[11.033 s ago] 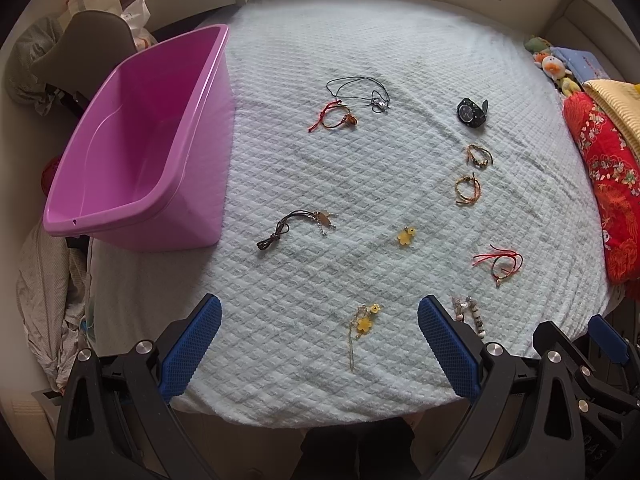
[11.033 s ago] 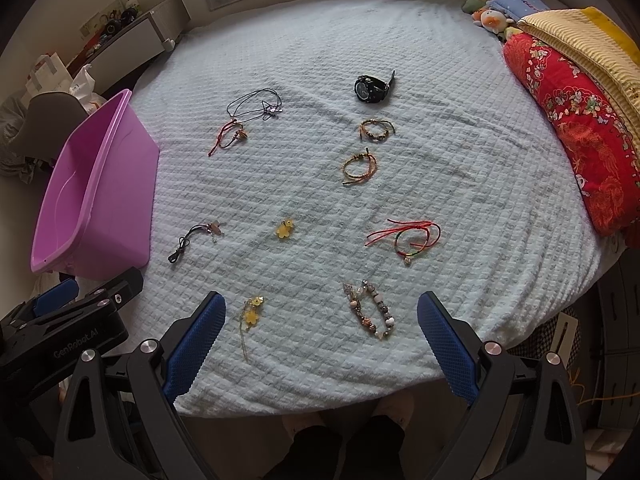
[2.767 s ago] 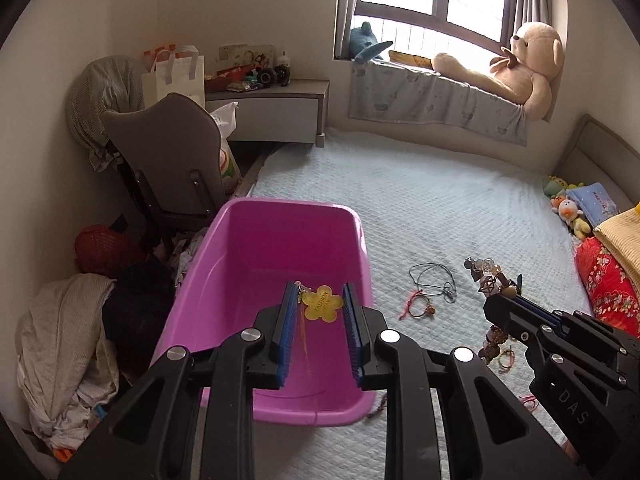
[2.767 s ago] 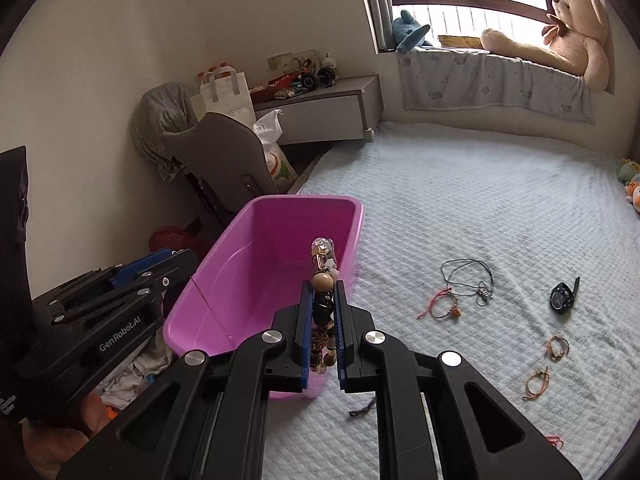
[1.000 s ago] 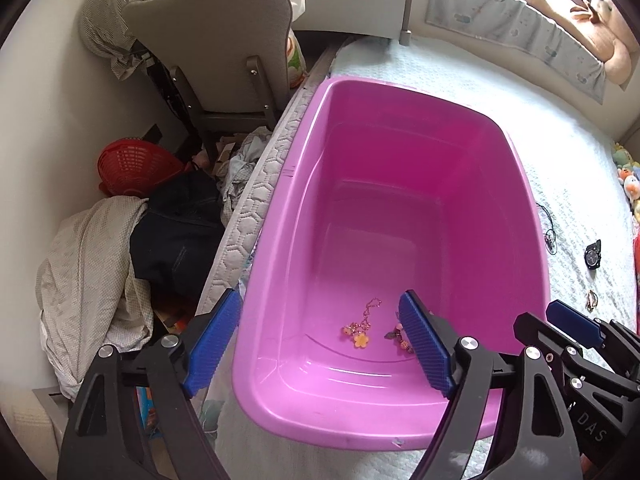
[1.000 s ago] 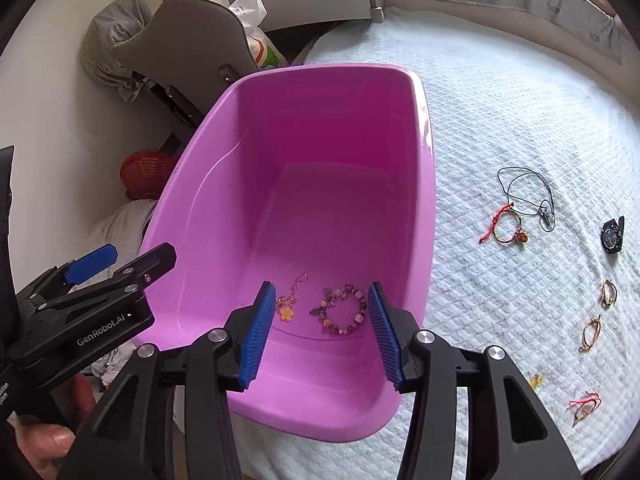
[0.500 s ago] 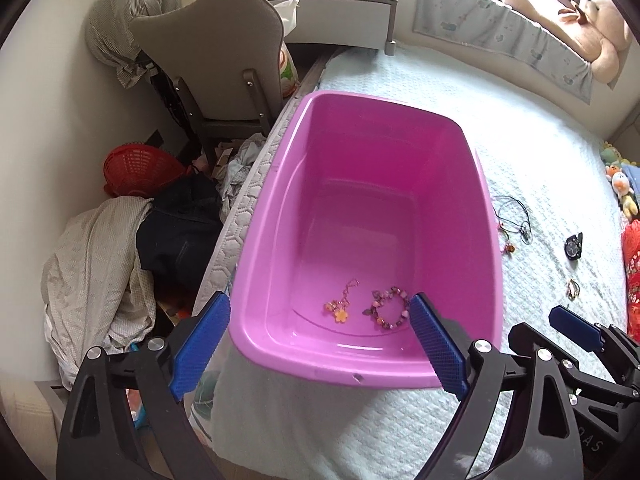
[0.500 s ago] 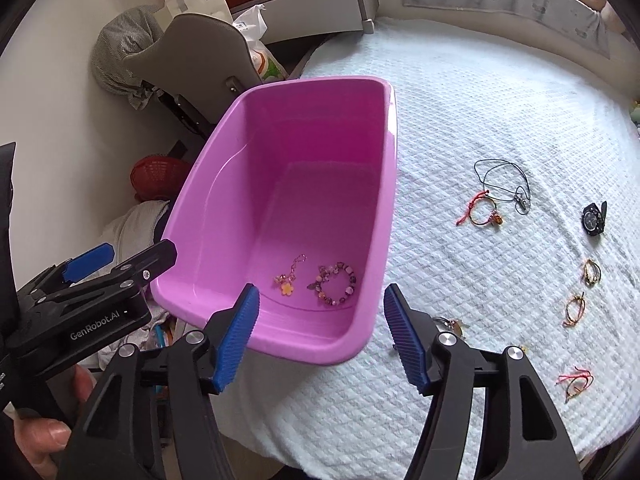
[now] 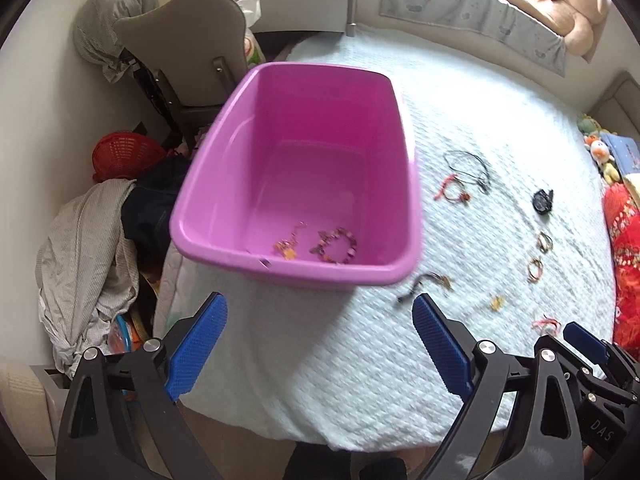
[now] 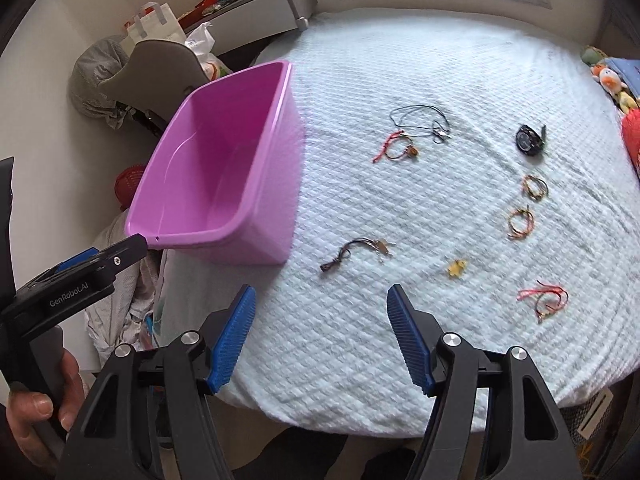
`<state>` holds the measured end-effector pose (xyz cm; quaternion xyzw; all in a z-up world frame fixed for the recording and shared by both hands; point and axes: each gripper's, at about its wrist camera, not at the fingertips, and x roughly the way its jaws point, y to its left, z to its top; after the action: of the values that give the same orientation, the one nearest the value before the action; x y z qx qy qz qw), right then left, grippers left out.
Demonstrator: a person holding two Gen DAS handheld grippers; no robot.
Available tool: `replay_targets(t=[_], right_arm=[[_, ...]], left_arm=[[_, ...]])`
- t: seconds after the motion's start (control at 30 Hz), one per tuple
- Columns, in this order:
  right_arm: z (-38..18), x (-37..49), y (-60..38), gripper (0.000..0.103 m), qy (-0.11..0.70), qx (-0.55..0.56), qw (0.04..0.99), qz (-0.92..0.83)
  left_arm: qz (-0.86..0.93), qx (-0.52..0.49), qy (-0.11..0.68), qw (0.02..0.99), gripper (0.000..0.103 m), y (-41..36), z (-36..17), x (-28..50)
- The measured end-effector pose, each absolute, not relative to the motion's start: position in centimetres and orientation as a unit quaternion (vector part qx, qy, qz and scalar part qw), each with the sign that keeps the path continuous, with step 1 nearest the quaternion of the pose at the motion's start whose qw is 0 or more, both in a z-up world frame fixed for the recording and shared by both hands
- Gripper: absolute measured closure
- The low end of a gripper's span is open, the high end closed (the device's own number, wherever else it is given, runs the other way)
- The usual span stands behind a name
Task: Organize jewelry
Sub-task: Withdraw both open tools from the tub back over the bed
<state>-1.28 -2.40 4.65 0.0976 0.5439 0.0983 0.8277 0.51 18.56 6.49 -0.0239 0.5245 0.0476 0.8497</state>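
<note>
A pink tub (image 9: 304,272) (image 10: 256,248) stands on the left of the bed. A yellow flower charm (image 9: 286,246) and a beaded bracelet (image 9: 338,246) lie in it. My left gripper (image 9: 320,356) is open and empty in front of the tub. My right gripper (image 10: 320,332) is open and empty above the bed's near edge. On the bedspread lie a brown cord bracelet (image 10: 356,254), a yellow charm (image 10: 456,268), a red string bracelet (image 10: 546,300), two braided bracelets (image 10: 520,222), a black watch (image 10: 530,141), a red bracelet (image 10: 396,150) and a black necklace (image 10: 420,120).
The pale quilted bed (image 10: 440,80) fills the view. A red quilt (image 9: 624,248) and soft toys (image 10: 612,80) lie at its right side. A grey chair (image 9: 188,56), a red basket (image 9: 124,154) and piled clothes (image 9: 88,248) stand left of the bed.
Both grippers have pulled back from the tub and swung right toward the bed. The flower charm and beaded bracelet stay in the tub.
</note>
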Motion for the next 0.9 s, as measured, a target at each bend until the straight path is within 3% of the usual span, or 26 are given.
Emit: replay_targets(t=[0.5,0.9], right_arm=[[3.4,-11.9,-17.7,0.036,0.532,0.102,0.839,0.048],[0.6,-13.8,-22.4,0.035,0.519,0.112,0.847,-0.001]], left_arm=[[0.036,-0.025,0.528,0.848,0.009,7.0,4.2,-8.2],[0.014,-0.001,0.526,0.85,0.009,3.6,1.0,-8.1]])
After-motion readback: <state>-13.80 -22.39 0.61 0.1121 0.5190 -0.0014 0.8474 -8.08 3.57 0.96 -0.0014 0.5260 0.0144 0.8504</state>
